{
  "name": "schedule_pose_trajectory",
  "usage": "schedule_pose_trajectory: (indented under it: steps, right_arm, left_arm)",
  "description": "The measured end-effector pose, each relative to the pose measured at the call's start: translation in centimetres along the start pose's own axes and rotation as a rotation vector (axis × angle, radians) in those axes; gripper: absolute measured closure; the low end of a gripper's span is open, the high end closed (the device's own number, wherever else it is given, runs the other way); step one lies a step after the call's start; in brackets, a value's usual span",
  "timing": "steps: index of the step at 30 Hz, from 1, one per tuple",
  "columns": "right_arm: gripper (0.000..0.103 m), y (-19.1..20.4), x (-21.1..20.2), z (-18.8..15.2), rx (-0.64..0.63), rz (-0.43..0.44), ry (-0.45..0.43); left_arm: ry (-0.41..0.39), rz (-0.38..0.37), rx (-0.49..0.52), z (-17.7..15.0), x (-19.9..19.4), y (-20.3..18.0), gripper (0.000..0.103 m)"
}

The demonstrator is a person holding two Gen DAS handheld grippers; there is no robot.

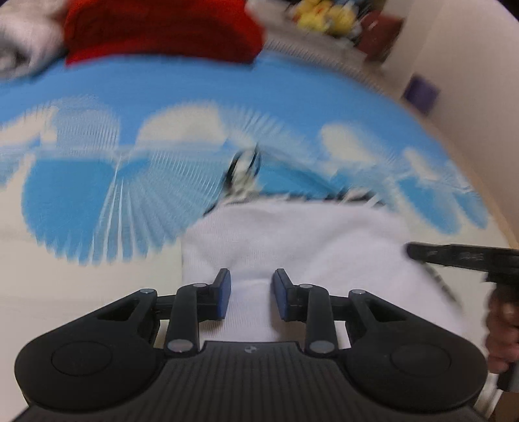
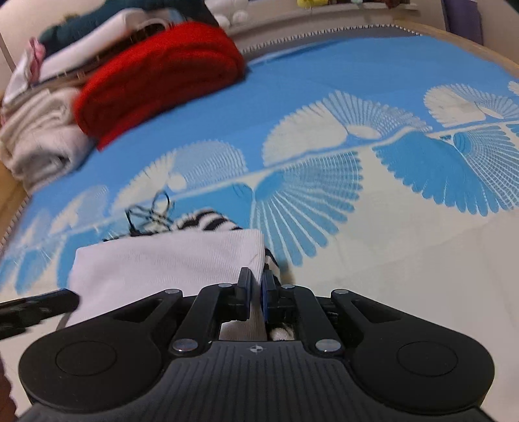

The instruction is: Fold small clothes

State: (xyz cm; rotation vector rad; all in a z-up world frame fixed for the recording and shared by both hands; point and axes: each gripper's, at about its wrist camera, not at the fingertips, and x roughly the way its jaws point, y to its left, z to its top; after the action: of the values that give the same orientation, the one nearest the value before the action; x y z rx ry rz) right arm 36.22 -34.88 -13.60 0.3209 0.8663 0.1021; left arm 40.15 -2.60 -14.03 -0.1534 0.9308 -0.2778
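Observation:
A small white garment lies folded on a blue and cream blanket. A black-and-white striped part and thin black strings stick out at its far edge. My right gripper is shut on the garment's right edge, with white cloth pinched between the pads. In the blurred left wrist view my left gripper is open over the white garment, cloth showing in the gap between its fingers. The right gripper reaches in from the right there. The left gripper sits at the garment's left edge.
A folded red cloth and cream folded clothes are stacked at the blanket's far left. Yellow soft toys sit beyond the blanket. A person's hand holds the right gripper. The blanket right of the garment is bare.

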Motion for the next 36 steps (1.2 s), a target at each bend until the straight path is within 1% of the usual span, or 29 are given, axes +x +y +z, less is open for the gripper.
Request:
schedule_pose_trajectory:
  steps: [1,2,3,4,5,6,7,8,9,10,12,13,15,16,17,18,19,20,21,23,24,25,27,29,30,31,32,34,36]
  right_arm:
    - [0.103,0.0,0.5,-0.2,-0.011,-0.041,0.017]
    - [0.103,-0.1,1.0,-0.6,-0.019,-0.118,0.042]
    - [0.103,-0.8,1.6,-0.9,0.004,-0.16,0.066]
    - [0.103,-1.5,1.7,-1.0,0.058,-0.158,0.077]
    - [0.103,-2.3,1.4,-0.8,0.118,-0.132,0.07]
    - [0.103,-2.4,0.4,-0.2,0.153,-0.094,0.035]
    - [0.103,-2.0,-0.9,0.4,0.139,-0.059,-0.016]
    - [0.1,-1.3,-2.4,0.9,0.1,-0.023,-0.069]
    - [0.1,-0.2,-4.1,1.3,0.039,0.028,-0.119]
    - [0.1,0.5,-5.2,1.4,-0.005,0.084,-0.138]
    - [0.099,2.1,-7.0,0.7,-0.098,0.249,-0.108]
    - [0.099,2.8,-7.4,0.1,-0.143,0.296,-0.08]
    - [0.099,4.0,-7.3,-1.6,-0.245,0.319,-0.009]
    - [0.099,4.4,-6.7,-2.6,-0.294,0.283,0.045]
    - [0.099,4.4,-5.7,-3.7,-0.331,0.21,0.11]
    - [0.099,4.0,-4.5,-4.8,-0.352,0.121,0.177]
    - [0.099,3.4,-3.8,-5.9,-0.36,0.054,0.217]
    - [0.103,2.9,-3.6,-6.6,-0.36,0.026,0.237]
    - [0.103,2.5,-3.9,-7.0,-0.345,0.024,0.241]
    - [0.1,2.3,-5.7,-7.1,-0.308,0.008,0.221]
    - [0.1,2.4,-7.4,-6.8,-0.285,0.021,0.187]
    - [0.099,2.3,-8.7,-6.7,-0.256,0.042,0.159]
    - [0.099,2.0,-11.2,-6.7,-0.186,0.119,0.14]
    - [0.097,1.9,-11.6,-7.7,-0.194,0.165,0.184]
    - [0.097,2.1,-11.0,-8.6,-0.211,0.148,0.235]
    - [0.097,2.0,-10.3,-9.5,-0.226,0.113,0.286]
    - [0.097,1.8,-9.4,-10.1,-0.241,0.073,0.331]
    - [0.097,1.2,-8.3,-11.2,-0.246,-0.011,0.395]
    - [0.094,0.5,-8.4,-10.7,-0.186,-0.008,0.394]
  left_arm:
    - [-0.012,0.004,-0.002,-0.1,0.3,0.1,0.069]
    - [-0.012,0.013,0.006,0.1,0.3,-0.1,0.069]
    - [-0.01,0.02,0.011,0.3,0.1,-0.3,0.069]
    - [-0.012,0.019,0.006,0.5,-0.3,-0.4,0.069]
    - [-0.021,0.003,-0.007,0.8,-1.0,-0.4,0.07]
    - [-0.03,-0.019,-0.017,1.3,-1.7,-0.3,0.069]
    - [-0.045,-0.055,-0.03,1.7,-2.6,0.0,0.067]
    - [-0.064,-0.092,-0.036,2.0,-3.8,0.1,0.067]
    - [-0.074,-0.116,-0.029,2.2,-4.8,0.2,0.067]
    - [-0.075,-0.129,-0.014,2.3,-5.8,0.1,0.067]
    - [-0.064,-0.159,0.018,1.9,-7.4,-0.2,0.067]
    - [-0.047,-0.181,0.031,1.5,-7.9,-0.4,0.067]
    - [0.02,-0.213,0.057,0.4,-8.2,-0.9,0.067]
    - [0.061,-0.219,0.078,-0.5,-8.0,-1.4,0.067]
    - [0.109,-0.221,0.106,-1.7,-7.3,-1.9,0.067]
    - [0.177,-0.195,0.151,-3.1,-6.2,-2.8,0.066]
    - [0.197,-0.15,0.215,-4.3,-5.7,-3.6,0.066]
    - [0.171,-0.114,0.291,-5.2,-6.1,-4.8,0.066]
    - [0.149,-0.098,0.34,-5.4,-7.0,-5.7,0.065]
    - [0.134,-0.121,0.284,-5.4,-8.9,-5.3,0.065]
    - [0.128,-0.158,0.227,-5.6,-10.0,-4.4,0.065]
    - [0.131,-0.173,0.201,-5.9,-10.5,-3.9,0.065]
    - [0.159,-0.144,0.209,-6.8,-10.9,-3.5,0.066]
    - [0.282,-0.107,0.241,-8.5,-9.1,-3.4,0.067]
    - [0.319,-0.083,0.281,-9.2,-8.2,-3.6,0.067]
    - [0.317,-0.071,0.333,-9.6,-8.0,-4.0,0.067]
    - [0.309,-0.077,0.353,-9.6,-8.1,-4.3,0.067]
    - [0.321,-0.09,0.303,-9.3,-8.2,-3.7,0.067]
    - [0.344,-0.113,0.23,-9.0,-8.6,-2.6,0.066]
